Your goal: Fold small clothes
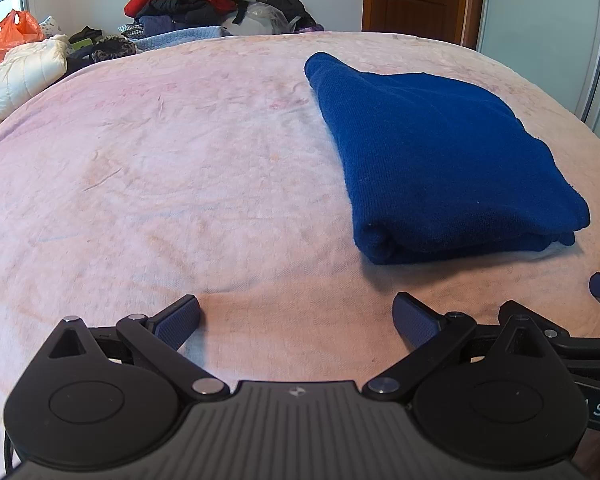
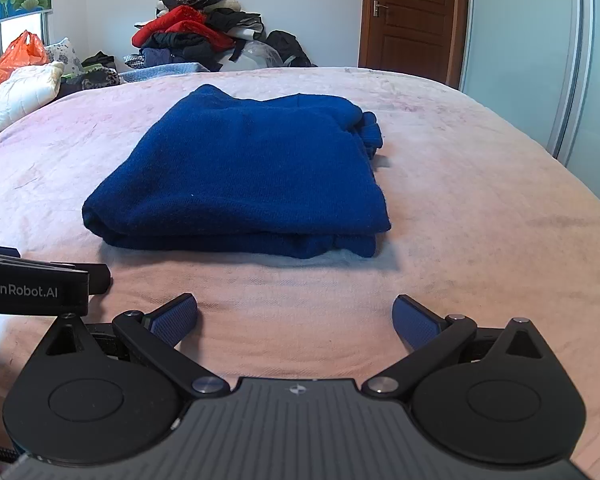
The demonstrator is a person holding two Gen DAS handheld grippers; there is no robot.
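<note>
Lying folded on the pink bed blanket: a blue knit sweater, layers stacked, cuff poking out at its far right corner. Hovering near the sweater's front edge, apart from it: right gripper, fingers spread wide, gripping nothing. Sitting left of the sweater: left gripper, fingers likewise spread, empty. Piling up beyond the sweater, past the bed: heaped clothes, an orange plastic bag.

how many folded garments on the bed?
1: the blue sweater, folded on the pink blanket, ahead of both open tongs. The clothes pile behind the bed may hide more.
</note>
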